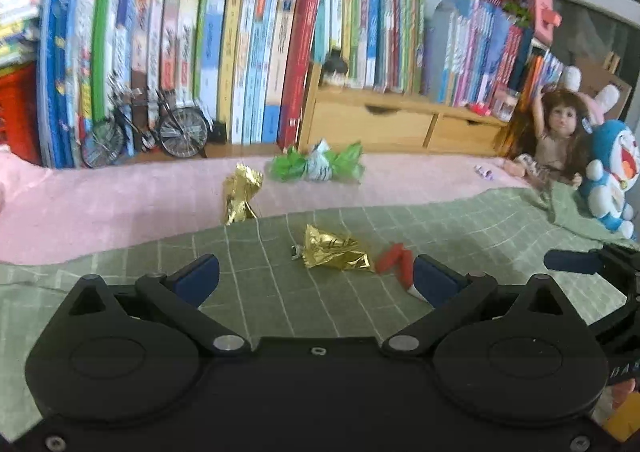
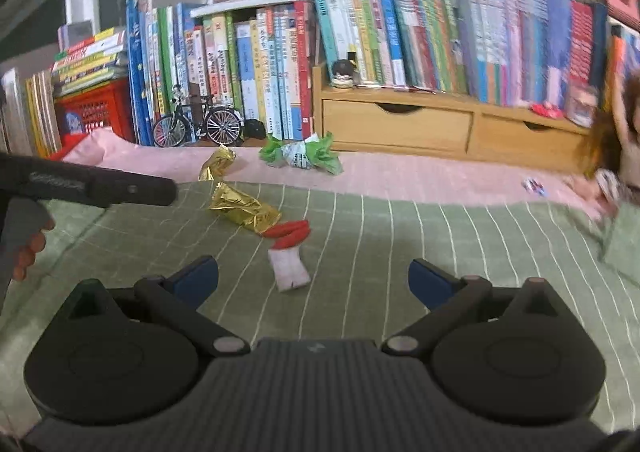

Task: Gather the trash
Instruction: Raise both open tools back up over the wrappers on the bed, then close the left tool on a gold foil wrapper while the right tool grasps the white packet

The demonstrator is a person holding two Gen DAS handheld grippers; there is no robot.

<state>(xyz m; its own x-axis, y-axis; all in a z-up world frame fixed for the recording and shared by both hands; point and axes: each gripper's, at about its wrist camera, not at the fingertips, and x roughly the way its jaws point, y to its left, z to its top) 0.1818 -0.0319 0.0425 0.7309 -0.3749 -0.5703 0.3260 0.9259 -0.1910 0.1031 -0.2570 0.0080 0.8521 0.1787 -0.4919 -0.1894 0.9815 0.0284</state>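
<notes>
Hovering | right gripper [image 2: 313,279] spread wide | red-white wrapper [image 2: 290,258] between fingers, untouched

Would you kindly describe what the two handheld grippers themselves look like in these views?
Both are matte black. The left gripper has a smooth body with two round housings, angled linkage arms with silver pivot pins, and dark blue pads on its jaws. The right gripper matches, but its central body is ribbed dark grey. In the right wrist view, the left gripper's black housing carries faint lettering, too blurred to read.
</notes>
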